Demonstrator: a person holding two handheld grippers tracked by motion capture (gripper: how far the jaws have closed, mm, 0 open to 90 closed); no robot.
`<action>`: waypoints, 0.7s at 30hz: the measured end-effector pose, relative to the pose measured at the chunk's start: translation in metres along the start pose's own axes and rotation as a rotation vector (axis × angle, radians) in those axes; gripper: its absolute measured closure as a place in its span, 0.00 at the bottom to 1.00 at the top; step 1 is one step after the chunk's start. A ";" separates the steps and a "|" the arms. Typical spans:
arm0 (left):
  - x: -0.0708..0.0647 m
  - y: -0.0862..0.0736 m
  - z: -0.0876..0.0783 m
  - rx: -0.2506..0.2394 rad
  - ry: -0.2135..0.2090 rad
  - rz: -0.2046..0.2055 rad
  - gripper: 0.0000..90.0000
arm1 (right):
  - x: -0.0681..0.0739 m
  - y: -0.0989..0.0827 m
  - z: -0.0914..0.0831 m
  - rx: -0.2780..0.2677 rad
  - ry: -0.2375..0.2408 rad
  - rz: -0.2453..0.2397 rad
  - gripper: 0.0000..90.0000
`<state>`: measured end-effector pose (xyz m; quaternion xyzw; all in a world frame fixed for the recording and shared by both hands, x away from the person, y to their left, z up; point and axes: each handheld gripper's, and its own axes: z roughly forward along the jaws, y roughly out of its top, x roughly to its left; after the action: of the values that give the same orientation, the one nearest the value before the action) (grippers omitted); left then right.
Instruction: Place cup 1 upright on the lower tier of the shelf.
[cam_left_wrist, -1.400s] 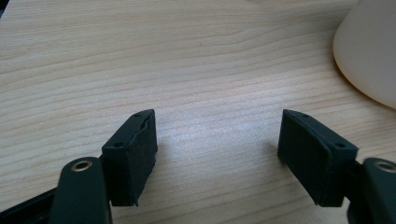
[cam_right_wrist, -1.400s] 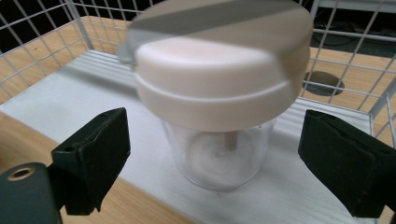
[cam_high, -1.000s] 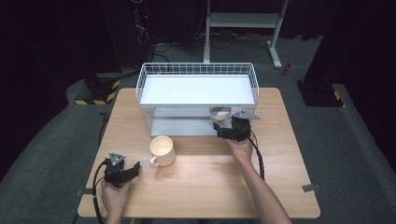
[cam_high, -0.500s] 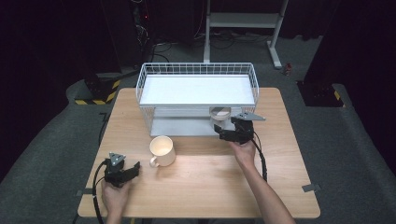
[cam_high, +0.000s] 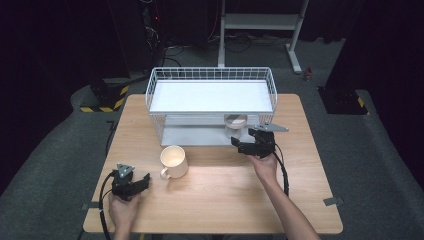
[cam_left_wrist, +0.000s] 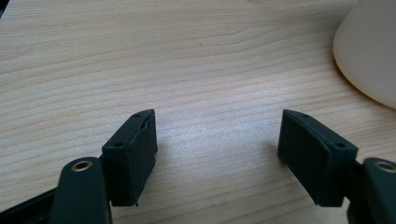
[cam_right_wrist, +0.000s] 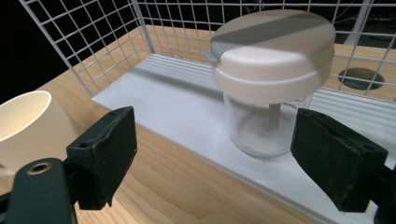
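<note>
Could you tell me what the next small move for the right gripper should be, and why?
Probably draw the right gripper a little further back from the jar. The jar stands upright on the lower shelf of the wire rack, with clear space between it and the pads, whose jaws have just been closing. So it looks already placed, and backing out avoids knocking it.

One cream mug (cam_high: 174, 161), one lidded clear jar (cam_high: 235, 125), one white wire rack (cam_high: 210, 96), two grippers

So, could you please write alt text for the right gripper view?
A clear jar with a cream and grey lid stands on the wire rack's white lower shelf, beyond the open right gripper. A cream mug stands at the left on the wooden table.
</note>
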<state>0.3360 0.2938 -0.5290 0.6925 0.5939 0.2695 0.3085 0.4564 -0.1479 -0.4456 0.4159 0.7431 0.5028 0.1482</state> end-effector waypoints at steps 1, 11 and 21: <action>0.000 0.000 0.000 0.000 0.000 0.000 0.32 | 0.000 -0.001 -0.002 0.001 0.002 0.001 0.17; 0.000 0.000 0.000 0.000 0.000 0.000 0.32 | 0.000 -0.004 -0.019 -0.023 0.011 -0.007 0.18; 0.000 0.000 0.000 0.000 0.000 0.000 0.32 | -0.002 -0.012 -0.040 -0.032 0.007 -0.025 0.21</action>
<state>0.3360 0.2938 -0.5290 0.6923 0.5940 0.2695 0.3087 0.4262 -0.1763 -0.4384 0.4025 0.7406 0.5142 0.1587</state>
